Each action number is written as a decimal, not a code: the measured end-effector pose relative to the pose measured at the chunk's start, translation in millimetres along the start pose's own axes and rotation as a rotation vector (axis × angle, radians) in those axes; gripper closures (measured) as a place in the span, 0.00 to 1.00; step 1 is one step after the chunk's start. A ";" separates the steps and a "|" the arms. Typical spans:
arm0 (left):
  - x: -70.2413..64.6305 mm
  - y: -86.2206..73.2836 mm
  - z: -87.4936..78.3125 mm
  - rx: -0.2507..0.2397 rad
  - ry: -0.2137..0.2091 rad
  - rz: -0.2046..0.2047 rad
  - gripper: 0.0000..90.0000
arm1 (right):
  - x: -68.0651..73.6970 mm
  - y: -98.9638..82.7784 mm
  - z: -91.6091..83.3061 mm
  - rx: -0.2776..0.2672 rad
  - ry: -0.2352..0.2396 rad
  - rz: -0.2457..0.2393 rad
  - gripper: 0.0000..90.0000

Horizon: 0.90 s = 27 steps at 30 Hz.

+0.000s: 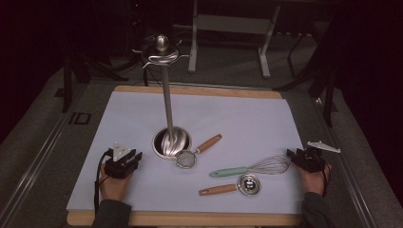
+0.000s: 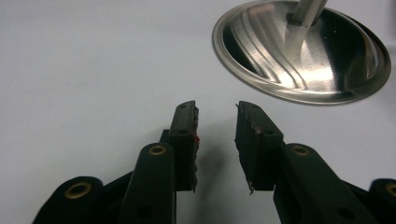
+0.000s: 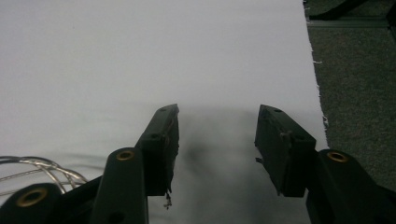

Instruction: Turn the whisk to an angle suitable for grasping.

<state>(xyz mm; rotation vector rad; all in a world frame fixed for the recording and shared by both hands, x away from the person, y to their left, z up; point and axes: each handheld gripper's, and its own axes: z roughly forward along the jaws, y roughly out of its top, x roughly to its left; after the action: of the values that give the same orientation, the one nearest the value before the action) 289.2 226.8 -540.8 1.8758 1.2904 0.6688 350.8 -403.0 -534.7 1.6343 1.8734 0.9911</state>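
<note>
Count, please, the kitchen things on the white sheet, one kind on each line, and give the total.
Stand with hooks: 1
Small strainer, wooden handle: 1
Whisk, green handle: 1
Metal measuring cup, wooden handle: 1
Total: 4

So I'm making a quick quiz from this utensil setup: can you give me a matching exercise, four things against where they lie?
Things:
1. whisk
2. small strainer
3. measuring cup
4. stand base

Places:
A. nearest the table's front edge
B. wire end beside the right gripper
C. round and shiny, ahead of the open left gripper
D. mesh bowl against the stand's dish, wooden handle pointing away to the right

Pairs: 1-B, 2-D, 3-A, 4-C
</note>
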 end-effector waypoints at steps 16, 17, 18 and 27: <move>0.8 0.7 1.5 0.012 -0.009 -0.007 0.76 | 2.5 -0.3 -2.1 -0.020 -0.039 -0.008 0.62; 0.9 0.7 1.5 0.012 -0.009 -0.007 0.76 | 2.4 -0.3 -2.2 -0.020 -0.038 -0.007 0.62; 0.9 0.7 1.5 0.012 -0.009 -0.007 0.76 | 2.4 -0.3 -2.2 -0.020 -0.038 -0.007 0.62; 0.7 0.9 1.6 0.019 -0.015 0.002 0.77 | 12.5 6.3 -8.9 -0.062 -0.013 -0.051 0.66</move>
<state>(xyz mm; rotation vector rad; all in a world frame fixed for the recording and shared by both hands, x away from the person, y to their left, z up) 291.2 226.7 -540.9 1.8943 1.2901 0.6445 345.9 -392.5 -522.8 1.5459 1.8482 1.0048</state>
